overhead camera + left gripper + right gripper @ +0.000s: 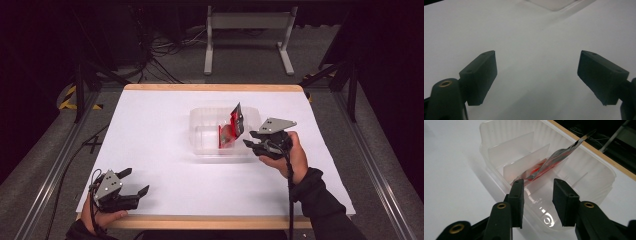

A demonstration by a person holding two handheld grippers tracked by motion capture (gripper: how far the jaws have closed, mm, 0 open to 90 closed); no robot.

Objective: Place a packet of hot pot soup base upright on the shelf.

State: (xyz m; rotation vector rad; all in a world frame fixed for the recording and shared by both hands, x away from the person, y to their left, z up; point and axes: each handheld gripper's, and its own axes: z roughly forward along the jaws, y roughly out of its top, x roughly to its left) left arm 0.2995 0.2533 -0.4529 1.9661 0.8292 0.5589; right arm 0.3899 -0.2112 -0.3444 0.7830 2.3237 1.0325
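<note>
A clear plastic bin (200,112) with thin dividers stands on the white table (150,130), right of centre. A red and silver packet (232,129) leans tilted in its right-hand part, top edge sticking above the rim. My right gripper (249,138) hovers at the bin's right side, open, jaws pointing at it. In the right gripper view the jaws (537,182) stand apart over the bin's near wall (499,182) with nothing between them, and the packet (554,161) lies just beyond. My left gripper (137,180) rests open near the table's front left edge, over bare table (537,52).
A wooden strip (210,87) edges the table's far side and another the near side. Beyond it stand a grey metal frame (247,22) and loose cables on the floor. Dark rails run along both sides of the table.
</note>
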